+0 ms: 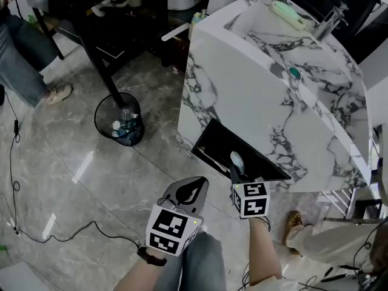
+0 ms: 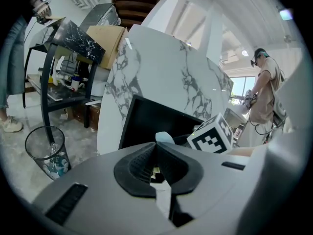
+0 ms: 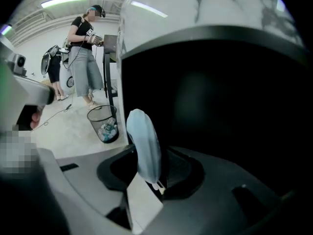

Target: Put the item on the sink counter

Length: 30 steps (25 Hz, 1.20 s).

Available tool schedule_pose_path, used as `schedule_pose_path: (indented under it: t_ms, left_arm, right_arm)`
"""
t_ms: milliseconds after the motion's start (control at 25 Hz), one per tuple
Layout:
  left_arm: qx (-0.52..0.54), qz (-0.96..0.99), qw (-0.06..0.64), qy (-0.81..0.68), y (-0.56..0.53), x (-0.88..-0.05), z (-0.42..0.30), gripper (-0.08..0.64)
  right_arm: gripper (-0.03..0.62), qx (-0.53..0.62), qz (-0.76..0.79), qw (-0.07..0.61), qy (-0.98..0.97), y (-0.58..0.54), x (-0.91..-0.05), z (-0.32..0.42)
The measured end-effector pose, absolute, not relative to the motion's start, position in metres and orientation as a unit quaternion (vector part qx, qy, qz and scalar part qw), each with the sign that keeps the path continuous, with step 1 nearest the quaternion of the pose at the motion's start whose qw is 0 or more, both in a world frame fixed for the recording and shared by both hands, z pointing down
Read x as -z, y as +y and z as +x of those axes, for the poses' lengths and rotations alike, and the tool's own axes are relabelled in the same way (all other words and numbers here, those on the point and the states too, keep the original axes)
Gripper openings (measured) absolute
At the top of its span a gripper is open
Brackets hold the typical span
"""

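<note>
Between right gripper (image 3: 155,177) jaws: pale blue item (image 3: 143,143), clamped at its lower end | left gripper (image 2: 156,155): jaws together, empty | risk: narrow hold, item may pivot out when lifted to sink counter (image 1: 254,11).

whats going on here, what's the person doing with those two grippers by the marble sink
A person holds a gripper in each hand, low in front of the marble sink cabinet. The right gripper is clamped on a pale oval item, right at the cabinet's dark open compartment. The left gripper is shut and empty beside it. The item isn't on the sink counter yet.
</note>
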<state>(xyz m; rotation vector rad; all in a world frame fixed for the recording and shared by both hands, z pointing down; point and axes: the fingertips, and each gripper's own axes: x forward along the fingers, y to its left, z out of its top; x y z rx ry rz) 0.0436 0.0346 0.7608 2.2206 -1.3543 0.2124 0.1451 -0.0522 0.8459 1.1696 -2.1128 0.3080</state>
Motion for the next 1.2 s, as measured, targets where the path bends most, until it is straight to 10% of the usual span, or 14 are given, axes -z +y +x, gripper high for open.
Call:
schedule_pose_path:
  t_ms: [1200]
  left_arm:
    - [-0.079, 0.811, 0.272, -0.512, 0.031, -0.749, 0.023, 0.014]
  right_arm:
    - [0.201, -0.186, 0.533, 0.302, -0.769, -0.094, -0.888, 0.142]
